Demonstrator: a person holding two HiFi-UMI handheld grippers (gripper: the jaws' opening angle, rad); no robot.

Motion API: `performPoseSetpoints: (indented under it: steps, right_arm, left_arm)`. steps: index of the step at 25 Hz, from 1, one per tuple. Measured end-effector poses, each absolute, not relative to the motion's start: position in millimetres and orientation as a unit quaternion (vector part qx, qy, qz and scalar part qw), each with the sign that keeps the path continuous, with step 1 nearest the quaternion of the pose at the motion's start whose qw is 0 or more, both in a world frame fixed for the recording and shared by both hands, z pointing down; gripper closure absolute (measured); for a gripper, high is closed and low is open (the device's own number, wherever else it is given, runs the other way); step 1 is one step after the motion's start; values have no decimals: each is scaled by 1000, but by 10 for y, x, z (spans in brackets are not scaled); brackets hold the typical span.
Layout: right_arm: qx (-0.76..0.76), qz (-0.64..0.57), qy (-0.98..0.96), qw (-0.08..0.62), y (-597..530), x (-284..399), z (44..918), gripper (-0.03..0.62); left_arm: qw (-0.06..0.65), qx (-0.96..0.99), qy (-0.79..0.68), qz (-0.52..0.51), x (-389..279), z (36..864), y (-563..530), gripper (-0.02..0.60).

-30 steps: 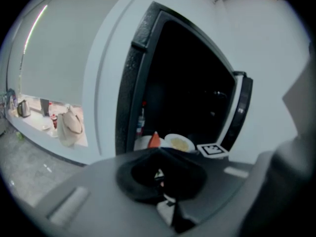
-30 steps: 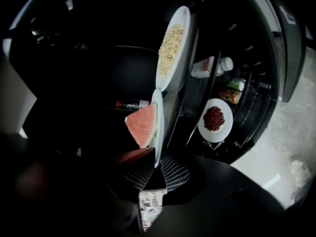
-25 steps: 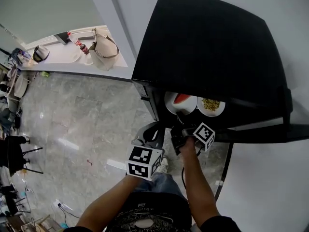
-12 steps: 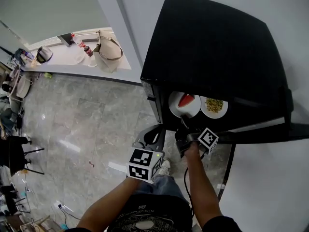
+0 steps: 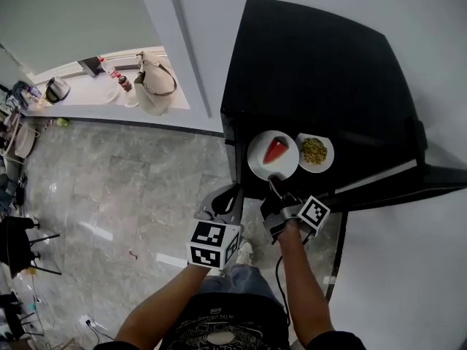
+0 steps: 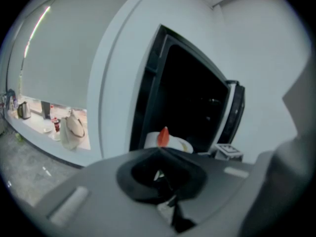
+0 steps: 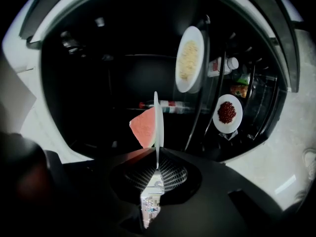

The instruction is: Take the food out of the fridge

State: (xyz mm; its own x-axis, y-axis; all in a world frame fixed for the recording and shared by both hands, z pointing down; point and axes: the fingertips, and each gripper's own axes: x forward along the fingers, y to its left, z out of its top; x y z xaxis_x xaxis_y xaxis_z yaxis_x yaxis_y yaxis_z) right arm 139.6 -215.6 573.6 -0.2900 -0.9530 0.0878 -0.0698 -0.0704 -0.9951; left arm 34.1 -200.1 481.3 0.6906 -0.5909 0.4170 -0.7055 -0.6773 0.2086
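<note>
Fridge: the black fridge (image 5: 314, 71) stands open and fills the upper right of the head view; its dark inside shows in the right gripper view.
Tabletop: a pale tabletop (image 5: 95, 93) far to the left carries a handbag (image 5: 155, 86) and small items, well apart from the work.
Watermelon plate: the white watermelon plate (image 5: 259, 162) sits at the fridge's front edge, its near rim toward the person; it appears edge-on in the right gripper view.
Grain plate: a smaller grain plate (image 5: 315, 152) of yellowish food lies just beside it on the right, on the same level.
Bean plate: a bean plate (image 7: 227, 112) with dark red food rests lower in the fridge, seen only in the right gripper view.
Right tool: the right tool (image 7: 156, 162) is pinched narrow on the watermelon plate's near rim.
Left tool: the left tool (image 6: 159, 151) hangs below and left of the plate, jaws together with nothing between them.
Watermelon slice: the red watermelon slice (image 5: 276, 150) lies on the plate's middle.
Step in hand: drawing the first plate out, likely about halfway clear of the shelf.
Next move: it probably calls for a level, slow pull, since a one-edge grip may tip the plate; the left tool could support the far side.
</note>
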Motion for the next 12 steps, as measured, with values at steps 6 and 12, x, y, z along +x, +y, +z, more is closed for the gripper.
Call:
performPoseSetpoints:
  steps: [6,12]
  right_arm:
    - [-449,-572,559,399,-1697,1162,5141,585]
    - [-456,-566,566,388,-1227,889,4577,585]
  left_arm:
    - [153,916,-345,138,265,4474,-1910,580]
    - [141,925,-332,118,69,4168,-1785,580]
